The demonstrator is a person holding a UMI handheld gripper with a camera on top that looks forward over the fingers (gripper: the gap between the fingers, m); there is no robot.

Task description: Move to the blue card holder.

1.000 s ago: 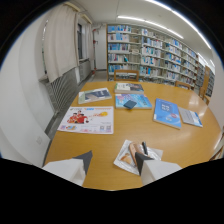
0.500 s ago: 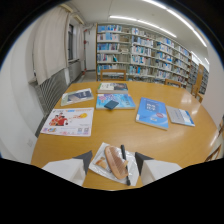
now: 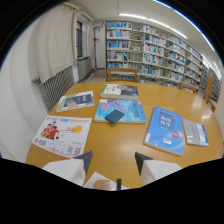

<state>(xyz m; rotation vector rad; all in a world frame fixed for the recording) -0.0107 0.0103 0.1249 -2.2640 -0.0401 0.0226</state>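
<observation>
Gripper [image 3: 113, 161] held above the near edge of a wooden table [image 3: 125, 142], fingers spread apart, nothing between them but bare tabletop and the top edge of a magazine [image 3: 102, 183] just below. Blue card holder [image 3: 114, 116] lies beyond the fingers, resting on a colourful book [image 3: 131, 111] near the table's middle, well apart from the fingertips. Left of that path, a white poster [image 3: 62, 135] and a grey booklet [image 3: 76, 101]; right, a blue book [image 3: 166, 129] with a pale booklet [image 3: 195, 133] beside it. Another book [image 3: 120, 90] lies farther back. Bookshelves [image 3: 150, 57] line the far wall.
</observation>
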